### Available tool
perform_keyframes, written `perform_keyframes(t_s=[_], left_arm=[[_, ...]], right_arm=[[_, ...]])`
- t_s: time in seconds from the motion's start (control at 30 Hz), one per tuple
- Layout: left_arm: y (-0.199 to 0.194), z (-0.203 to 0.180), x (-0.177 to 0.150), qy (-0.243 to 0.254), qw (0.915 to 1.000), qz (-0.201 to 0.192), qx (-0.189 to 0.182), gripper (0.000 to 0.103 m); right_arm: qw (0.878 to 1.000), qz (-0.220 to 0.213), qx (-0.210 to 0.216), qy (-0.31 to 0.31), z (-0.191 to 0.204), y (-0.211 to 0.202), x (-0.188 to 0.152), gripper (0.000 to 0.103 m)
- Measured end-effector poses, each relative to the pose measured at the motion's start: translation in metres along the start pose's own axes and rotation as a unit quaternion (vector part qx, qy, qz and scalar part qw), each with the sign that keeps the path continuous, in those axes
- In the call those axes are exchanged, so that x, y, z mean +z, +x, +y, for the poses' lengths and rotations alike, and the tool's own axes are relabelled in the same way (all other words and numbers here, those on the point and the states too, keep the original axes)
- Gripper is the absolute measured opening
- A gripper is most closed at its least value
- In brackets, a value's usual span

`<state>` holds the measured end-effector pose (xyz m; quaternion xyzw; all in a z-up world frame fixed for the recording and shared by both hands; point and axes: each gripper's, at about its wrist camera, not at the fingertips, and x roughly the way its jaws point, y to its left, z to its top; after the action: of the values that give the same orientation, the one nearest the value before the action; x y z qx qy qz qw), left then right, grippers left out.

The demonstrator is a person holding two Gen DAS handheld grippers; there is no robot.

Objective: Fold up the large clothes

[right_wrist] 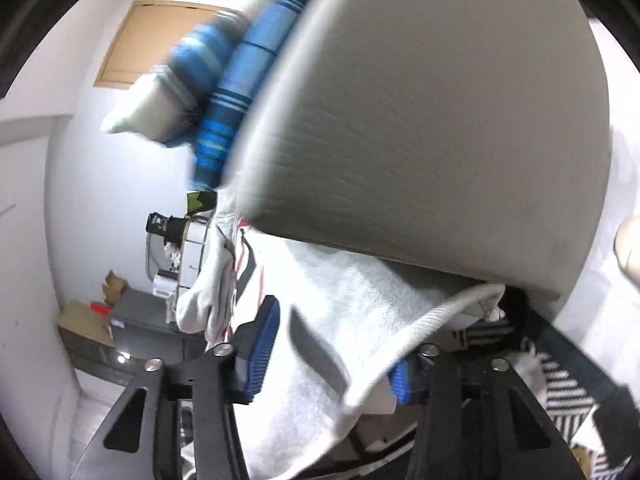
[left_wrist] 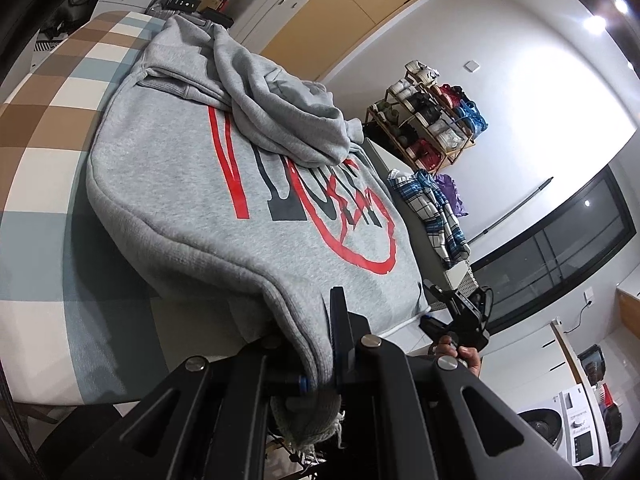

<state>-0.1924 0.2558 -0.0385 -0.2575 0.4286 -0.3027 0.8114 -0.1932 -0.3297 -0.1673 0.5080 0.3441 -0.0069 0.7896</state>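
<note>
A grey hoodie (left_wrist: 192,184) with a red and dark print lies on the checked bed (left_wrist: 48,128), a sleeve folded over its chest. My left gripper (left_wrist: 320,364) is shut on the hoodie's near edge at the bed's edge. My right gripper (left_wrist: 456,320) shows in the left wrist view at the hoodie's other near corner. In the right wrist view the right gripper (right_wrist: 332,360) stands wide open, blue pads (right_wrist: 262,352) apart, with pale hoodie fabric (right_wrist: 320,304) and a white drawstring (right_wrist: 432,316) lying loose between the fingers.
A blue plaid garment (left_wrist: 440,208) lies on a grey surface (right_wrist: 420,120) right of the hoodie. A wooden rack (left_wrist: 432,120) of clothes stands against the far wall. White drawers (left_wrist: 272,4) and boxes sit beyond the bed. A washing machine (left_wrist: 576,424) is at the lower right.
</note>
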Motion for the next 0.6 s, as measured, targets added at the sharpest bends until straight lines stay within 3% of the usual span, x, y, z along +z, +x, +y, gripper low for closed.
perform_keyframes(t_s=[0.17, 0.4, 0.6], left_arm=[[0.000, 0.001, -0.001, -0.002, 1.0000, 0.003, 0.001, 0.004], [0.001, 0.002, 0.000, -0.005, 1.0000, 0.004, 0.002, 0.004], [0.004, 0.002, -0.002, -0.013, 0.9999, 0.009, -0.001, 0.004]], right_arm=[[0.996, 0.015, -0.040, -0.074, 0.035, -0.010, 0.008, 0.013], [0.981, 0.034, -0.065, -0.181, 0.101, -0.008, 0.005, 0.006], [0.955, 0.033, -0.074, -0.285, 0.182, 0.011, -0.006, 0.005]])
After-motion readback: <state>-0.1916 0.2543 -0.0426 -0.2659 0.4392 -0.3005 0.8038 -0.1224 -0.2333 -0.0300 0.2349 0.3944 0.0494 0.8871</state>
